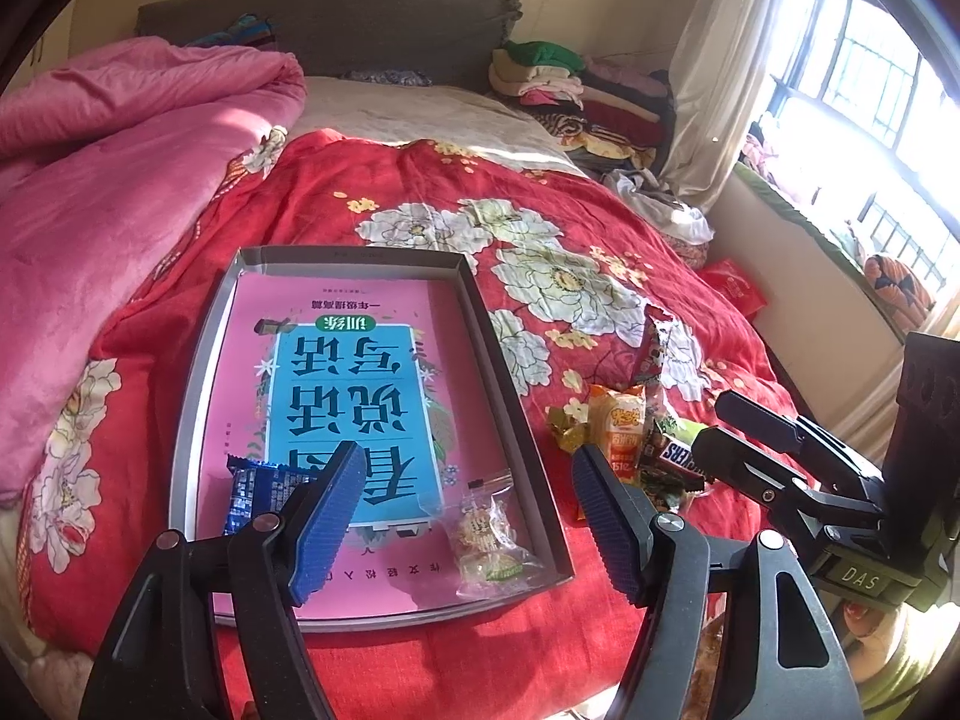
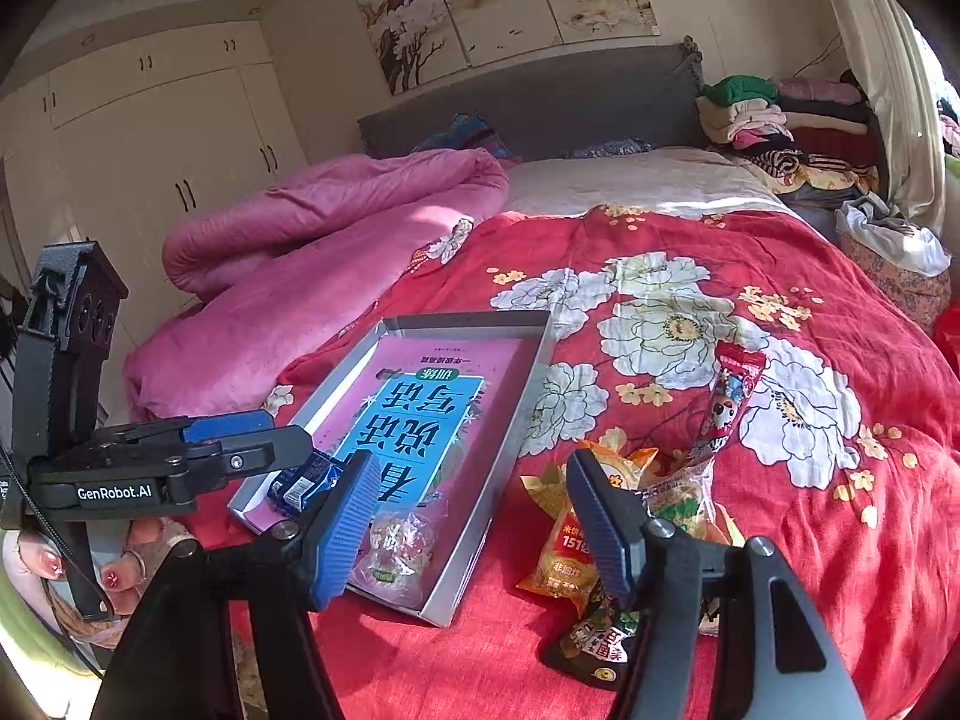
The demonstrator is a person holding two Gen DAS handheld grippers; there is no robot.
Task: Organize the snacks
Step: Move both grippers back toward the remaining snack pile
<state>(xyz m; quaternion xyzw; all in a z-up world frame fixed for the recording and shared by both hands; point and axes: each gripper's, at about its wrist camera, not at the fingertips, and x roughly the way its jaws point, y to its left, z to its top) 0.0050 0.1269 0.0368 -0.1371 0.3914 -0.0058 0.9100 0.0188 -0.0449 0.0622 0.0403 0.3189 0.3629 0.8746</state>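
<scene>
both grippers empty above the bed, snack pile lying right of the tray.

left to right: blue packet (image 1: 258, 495) and clear-wrapped sweets (image 1: 486, 534) already lie in the grey tray (image 1: 198, 372); left gripper (image 1: 465, 516) hangs over its near end, jaws wide, holding nothing; loose snack pile (image 2: 606, 534) sits just right of the tray, under the right gripper (image 2: 468, 528), also parted and empty. judged nearer: right. orange packet (image 2: 561, 546) runs near-to-far.

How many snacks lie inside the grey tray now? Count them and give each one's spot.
2. A blue packet lies at the near left corner of the tray; a clear bag of sweets lies at its near right corner. The left tool may hide more.
</scene>
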